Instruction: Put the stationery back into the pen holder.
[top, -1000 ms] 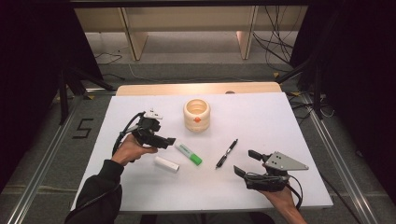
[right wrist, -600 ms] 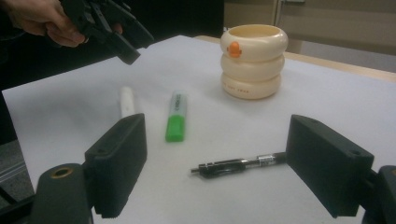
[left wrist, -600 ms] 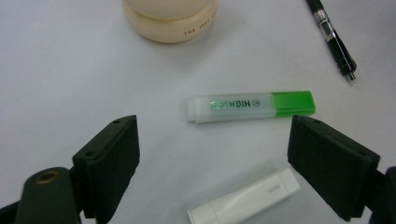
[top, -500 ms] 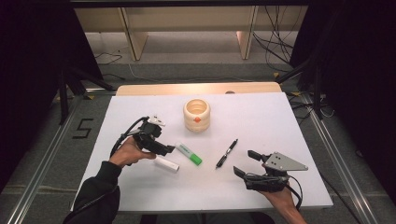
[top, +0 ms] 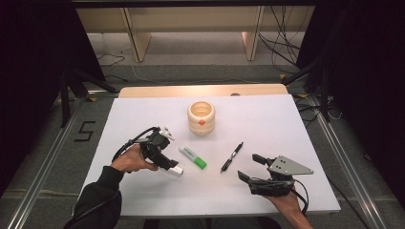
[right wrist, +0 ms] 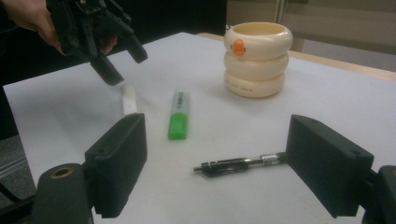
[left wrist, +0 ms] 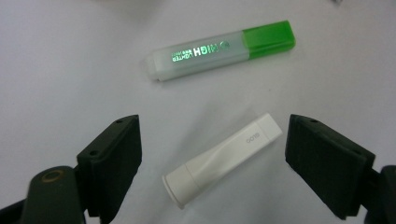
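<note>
White-covered table (top: 296, 124) over grey floor, dark surroundings, left tool (top: 173, 165) spread wide astride short white plastic tube (left wrist: 223, 158), right tool (top: 248, 167) agape, empty.

Between the black jaws of the left tool (left wrist: 212, 163) lies a plain white stick (left wrist: 223, 158) with faint grey lettering. Just beyond it, the highlighter (left wrist: 219, 50) has a frosted translucent barrel with shiny green print and a bright green cap. Ahead of the right tool (right wrist: 215, 163), also black-jawed, lies a black pen (right wrist: 240, 164); farther off stands a cream ringed cup (right wrist: 257, 58) with an orange mark. The worktop (top: 296, 124) is white.
</note>
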The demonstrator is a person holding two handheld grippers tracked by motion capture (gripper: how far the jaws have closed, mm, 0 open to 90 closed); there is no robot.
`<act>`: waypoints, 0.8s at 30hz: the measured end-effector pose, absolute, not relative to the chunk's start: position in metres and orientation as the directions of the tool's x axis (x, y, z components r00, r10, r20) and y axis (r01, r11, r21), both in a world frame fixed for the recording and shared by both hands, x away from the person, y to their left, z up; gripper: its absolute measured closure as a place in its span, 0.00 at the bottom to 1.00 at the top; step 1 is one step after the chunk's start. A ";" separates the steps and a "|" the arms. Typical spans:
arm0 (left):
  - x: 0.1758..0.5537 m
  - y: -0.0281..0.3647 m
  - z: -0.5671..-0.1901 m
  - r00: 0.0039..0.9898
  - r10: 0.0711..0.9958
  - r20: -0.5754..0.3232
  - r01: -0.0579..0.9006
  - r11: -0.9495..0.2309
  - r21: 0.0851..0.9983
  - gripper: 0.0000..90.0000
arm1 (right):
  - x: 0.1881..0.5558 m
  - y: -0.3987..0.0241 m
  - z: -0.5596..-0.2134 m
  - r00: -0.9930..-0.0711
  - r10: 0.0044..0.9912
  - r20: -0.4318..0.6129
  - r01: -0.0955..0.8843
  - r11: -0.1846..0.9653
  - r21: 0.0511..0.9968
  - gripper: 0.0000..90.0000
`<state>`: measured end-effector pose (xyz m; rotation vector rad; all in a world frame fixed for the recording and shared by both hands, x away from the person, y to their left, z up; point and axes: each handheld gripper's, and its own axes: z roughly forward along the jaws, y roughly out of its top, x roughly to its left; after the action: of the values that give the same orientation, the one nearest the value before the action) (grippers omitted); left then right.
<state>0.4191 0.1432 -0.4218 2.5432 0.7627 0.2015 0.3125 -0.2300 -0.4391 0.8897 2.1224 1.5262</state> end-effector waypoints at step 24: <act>0.421 0.139 -0.452 0.902 0.429 0.055 0.388 -0.858 0.337 0.26 | 0.312 -0.228 -0.439 -0.737 0.674 0.055 0.270 0.219 0.938 0.24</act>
<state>0.4206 0.1389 -0.4518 2.7462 0.6059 0.1830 0.3121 -0.2279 -0.4395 0.8769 2.1350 1.5264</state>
